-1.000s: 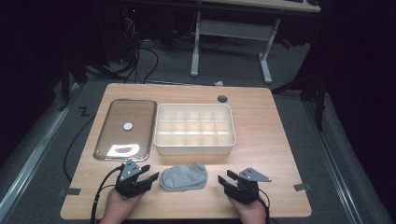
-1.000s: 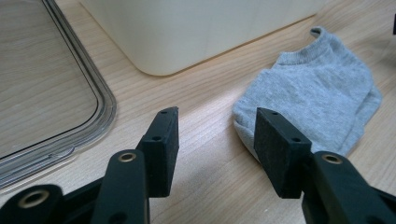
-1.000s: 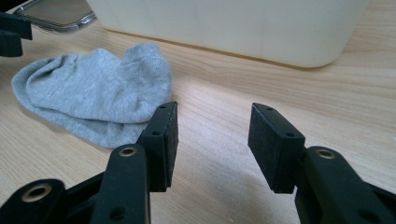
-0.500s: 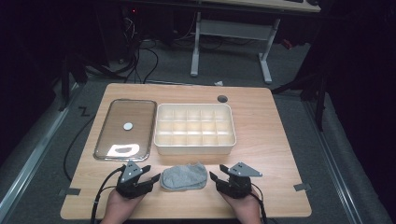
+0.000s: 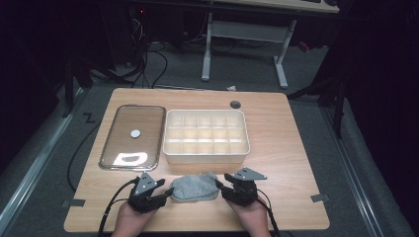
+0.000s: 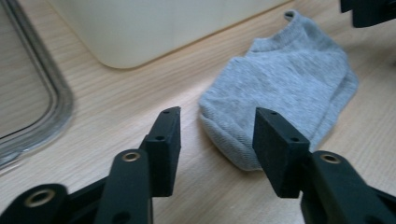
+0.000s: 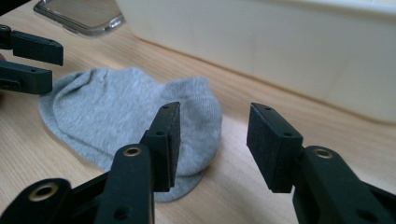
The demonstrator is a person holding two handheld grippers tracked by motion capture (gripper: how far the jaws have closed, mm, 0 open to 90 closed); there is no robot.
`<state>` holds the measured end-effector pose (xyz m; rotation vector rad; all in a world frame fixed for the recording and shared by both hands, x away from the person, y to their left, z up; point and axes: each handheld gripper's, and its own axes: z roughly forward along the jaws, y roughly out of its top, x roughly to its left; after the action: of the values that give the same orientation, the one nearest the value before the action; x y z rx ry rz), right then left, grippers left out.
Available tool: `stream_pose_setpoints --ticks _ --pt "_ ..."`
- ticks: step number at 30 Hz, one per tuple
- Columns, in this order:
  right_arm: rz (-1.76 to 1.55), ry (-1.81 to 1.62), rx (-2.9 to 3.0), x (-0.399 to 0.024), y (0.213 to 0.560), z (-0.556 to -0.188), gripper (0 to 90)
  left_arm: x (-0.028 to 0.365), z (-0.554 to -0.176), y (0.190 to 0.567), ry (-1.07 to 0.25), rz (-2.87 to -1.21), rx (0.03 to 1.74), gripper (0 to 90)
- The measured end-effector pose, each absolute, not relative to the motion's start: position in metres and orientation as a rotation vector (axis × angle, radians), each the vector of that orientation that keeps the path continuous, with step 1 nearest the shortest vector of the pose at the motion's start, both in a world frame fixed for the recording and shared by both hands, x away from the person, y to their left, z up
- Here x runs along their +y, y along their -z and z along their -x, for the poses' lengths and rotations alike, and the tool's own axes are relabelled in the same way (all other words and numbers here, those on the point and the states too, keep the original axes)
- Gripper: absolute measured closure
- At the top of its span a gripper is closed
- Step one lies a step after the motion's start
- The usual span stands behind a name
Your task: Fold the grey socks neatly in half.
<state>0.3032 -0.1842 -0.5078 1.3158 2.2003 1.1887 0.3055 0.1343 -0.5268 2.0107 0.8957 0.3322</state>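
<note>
Sock (image 5: 194,187) flanked by both grippers at bottom centre of high view, not yet gripped.
Since a sec ago the R gripper (image 5: 223,188) has slid in from lower right toward the sock's edge, now just beside it; L gripper (image 5: 165,194) barely shifted, sits at the sock's other end. Both sets of jaws have just been closing a bit but stand apart: in L gripper view (image 6: 217,128) the sock's (image 6: 285,88) rim lies between them, pads not pressing; in R gripper view (image 7: 212,126) one jaw overlaps the sock (image 7: 135,112), no pinch. Sock flat on table (image 5: 286,163), just below the tray (image 5: 206,154), lid (image 5: 132,136) at left. Prob. means a two-ended pickup is about to start.
</note>
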Motion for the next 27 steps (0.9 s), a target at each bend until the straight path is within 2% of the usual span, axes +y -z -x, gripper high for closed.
stream_pose_setpoints --ticks 6,14,24,27 --pt "-1.369 -1.149 2.259 -0.176 0.52 -0.306 59.3 0.125 -0.302 0.528 -0.322 -2.058 0.838 62.8" --pt "-1.367 -1.074 2.291 -0.169 0.528 -0.306 61.4 0.123 -0.301 0.531 -0.338 -2.12 0.822 67.0" --pt "-1.312 -1.078 2.302 -0.164 0.53 -0.297 74.6 0.125 -0.3 0.531 -0.322 -2.147 0.825 68.1" --pt "-1.279 -1.081 2.312 -0.162 0.53 -0.296 81.9 0.124 -0.3 0.529 -0.317 -2.14 0.829 63.8"
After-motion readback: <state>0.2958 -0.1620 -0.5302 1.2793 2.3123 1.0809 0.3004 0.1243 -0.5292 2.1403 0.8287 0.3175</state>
